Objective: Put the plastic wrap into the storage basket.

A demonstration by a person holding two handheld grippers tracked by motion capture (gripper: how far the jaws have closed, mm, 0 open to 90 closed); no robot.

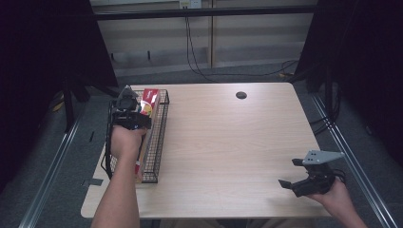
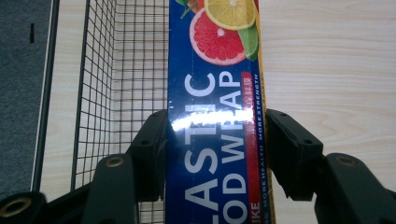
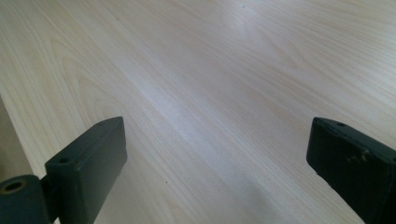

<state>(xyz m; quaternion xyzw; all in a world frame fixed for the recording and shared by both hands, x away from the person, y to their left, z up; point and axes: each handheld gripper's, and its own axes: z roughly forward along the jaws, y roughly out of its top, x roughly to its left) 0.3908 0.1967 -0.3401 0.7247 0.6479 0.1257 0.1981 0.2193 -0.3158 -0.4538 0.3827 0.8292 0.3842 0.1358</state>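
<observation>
The left gripper (image 2: 215, 140) clamps the wrap box (image 2: 215, 116) across its narrow width, the box lying in or on the wire basket (image 1: 159, 137) at the table's (image 1: 228, 142) left edge. The box looks light, stiff and glossy, probably slippery; a mid-length grip suits it. The right gripper (image 1: 297, 172) hovers spread wide, empty, far from the basket.

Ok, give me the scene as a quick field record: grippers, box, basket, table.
left gripper: shut on the plastic wrap box, over the wire basket
right gripper: open, holds nothing, over bare table near its right front corner
plastic wrap box: long, blue, citrus print, lengthwise along the basket
wire basket: black, at table's left edge
table: light wood
</observation>
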